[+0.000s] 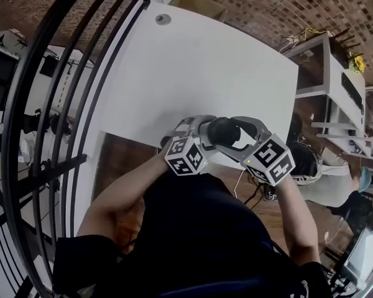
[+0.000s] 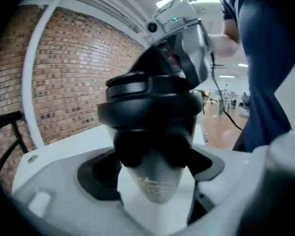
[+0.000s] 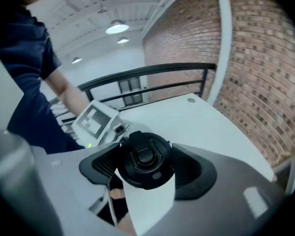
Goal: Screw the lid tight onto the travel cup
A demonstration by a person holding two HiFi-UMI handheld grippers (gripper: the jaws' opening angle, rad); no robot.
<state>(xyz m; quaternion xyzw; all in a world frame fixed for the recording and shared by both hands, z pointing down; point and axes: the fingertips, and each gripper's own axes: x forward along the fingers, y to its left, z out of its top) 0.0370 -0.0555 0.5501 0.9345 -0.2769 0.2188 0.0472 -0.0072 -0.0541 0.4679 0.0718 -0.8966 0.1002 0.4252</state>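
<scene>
The travel cup (image 2: 157, 183) has a pale body and a black lid (image 2: 150, 102) with a flip tab. In the head view the lid (image 1: 224, 132) sits between both grippers, just above the near edge of the white table (image 1: 205, 61). My left gripper (image 1: 202, 132) comes in from the left and is shut on the cup body, its dark pads (image 2: 103, 173) against the cup's sides. My right gripper (image 1: 241, 135) reaches in from the right and above. In the right gripper view its pads (image 3: 101, 163) clasp the lid (image 3: 145, 159) on both sides. The cup's base is hidden.
A small grey disc (image 1: 163, 19) lies at the table's far edge. A black railing (image 1: 62, 104) runs along the left. White shelving (image 1: 336, 73) stands at the right, with cables on the wooden floor (image 1: 255, 194). A brick wall (image 2: 64, 73) lies beyond the table.
</scene>
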